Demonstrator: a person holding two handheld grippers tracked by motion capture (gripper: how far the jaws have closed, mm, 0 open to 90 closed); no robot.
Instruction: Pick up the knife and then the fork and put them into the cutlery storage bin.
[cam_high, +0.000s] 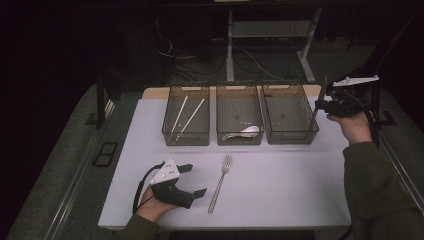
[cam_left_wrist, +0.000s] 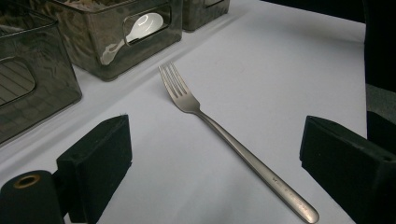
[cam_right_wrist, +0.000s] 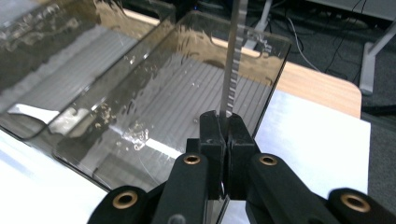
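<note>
Metal cutlery is being sorted into three smoky plastic bins at the far side of the white surface (cam_high: 280, 195). Going from the left: the left tongs (cam_high: 196, 180) rest low near the front edge, jaws wide open and holding nothing, and they point at the fork (cam_high: 220, 183), which lies flat just to their right with its tines toward the bins. The left bin (cam_high: 186, 131) holds a pair of chopsticks (cam_high: 184, 119), the middle bin (cam_high: 239, 131) holds a white spoon (cam_high: 248, 131), and the right bin (cam_high: 290, 134) looks empty.

At the right, the right tongs (cam_right_wrist: 223, 122) are closed on a serrated knife (cam_right_wrist: 232, 60), held nearly upright at the outer corner of the right bin. The step in hand seems to be placing this knife. To do it well, I think the hand should move over the middle of the bin, tilt the blade down along its length, lower it close to the floor, and only then release, so it does not bounce or hit the wall.
</note>
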